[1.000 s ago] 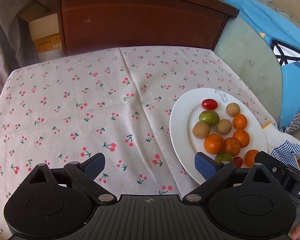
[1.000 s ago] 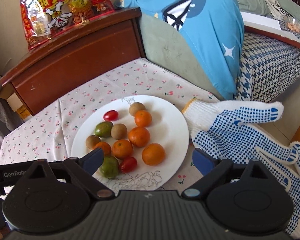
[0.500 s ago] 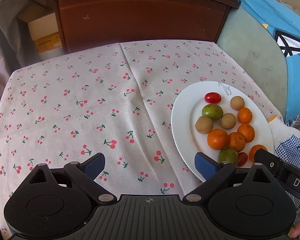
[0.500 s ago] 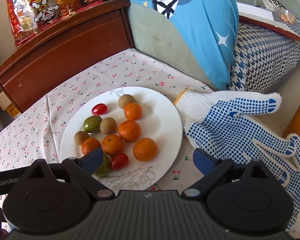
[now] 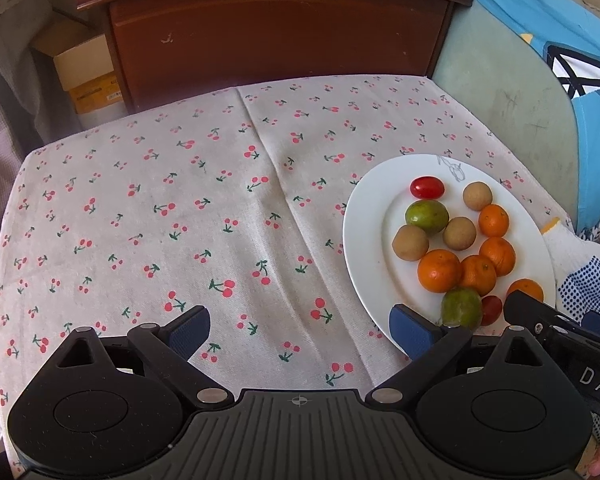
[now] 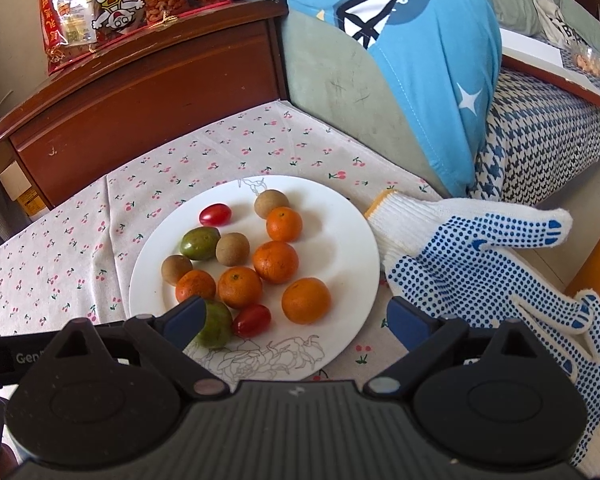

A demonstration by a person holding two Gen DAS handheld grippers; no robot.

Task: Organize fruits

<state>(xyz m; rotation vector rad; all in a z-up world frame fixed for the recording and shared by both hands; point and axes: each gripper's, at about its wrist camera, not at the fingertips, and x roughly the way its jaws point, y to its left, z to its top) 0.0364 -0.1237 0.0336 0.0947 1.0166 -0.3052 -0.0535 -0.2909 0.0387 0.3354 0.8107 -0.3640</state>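
Left gripper [image 5: 300,330]: fingers spread wide, nothing between them, hanging over bare cloth [image 5: 180,208] just left of the plate [image 5: 364,240]
Right gripper [image 6: 296,318]: fingers spread wide and empty, low over the plate's near rim [image 6: 340,344]; its left pad sits in front of a green fruit [image 6: 218,326]
Fruit: all on the white plate at the right side of the table, loosely clustered, many touching
Oranges [image 6: 306,300]: five, small, round; firm peel with some give, probably the easiest to pinch; take across the widest part
Brown fruit [image 6: 232,249]: three, small, dull skin, likely hard and light; may roll out of a shallow pinch, so close on the middle
Green fruit: two, smooth and a little glossy, likely firm but slippery
Tomatoes [image 6: 252,319]: two, red, glossy, thin-skinned; judged the most fragile, wanting a light squeeze along the short axis
Nearest pick: the lone orange sits a little apart on the near right, with room for a finger on each side
Risk: fruit packed in the middle could be nudged and roll on the smooth plate
Glove [image 6: 480,264]: dotted, lying flat just right of the plate, touching its edge
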